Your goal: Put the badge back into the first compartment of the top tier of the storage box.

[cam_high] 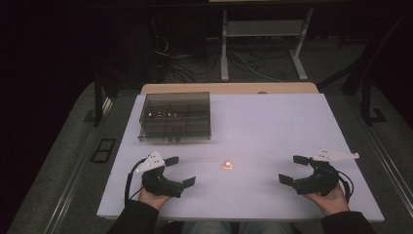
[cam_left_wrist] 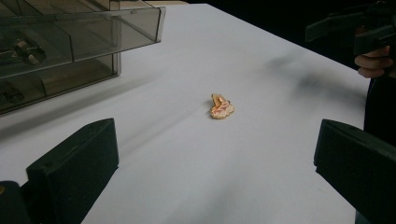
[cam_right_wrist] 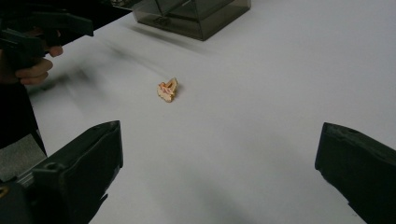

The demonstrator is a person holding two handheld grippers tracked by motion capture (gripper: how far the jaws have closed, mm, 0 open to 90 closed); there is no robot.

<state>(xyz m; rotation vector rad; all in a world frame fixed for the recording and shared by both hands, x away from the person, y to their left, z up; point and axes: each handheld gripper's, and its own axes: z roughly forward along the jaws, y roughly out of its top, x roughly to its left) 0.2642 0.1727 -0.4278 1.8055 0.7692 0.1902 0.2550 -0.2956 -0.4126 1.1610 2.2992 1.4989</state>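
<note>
A small orange and gold trinket (cam_high: 227,165) lies on the white table between my two hands, also visible as the trinket (cam_left_wrist: 221,107) and the trinket (cam_right_wrist: 167,89) in the gripper views. My left gripper (cam_high: 180,170) rests near the front left, jaws wide apart and empty. My right gripper (cam_high: 293,169) sits near the front right, also open with nothing between its jaws. Both point inward at the trinket and stand well short of it. Each hand holds its gripper from below.
A smoky clear plastic organiser box (cam_high: 175,116) with compartments holding small items stands at the back left of the white table (cam_high: 272,126). Beyond the far edge are a desk frame and cables on the floor.
</note>
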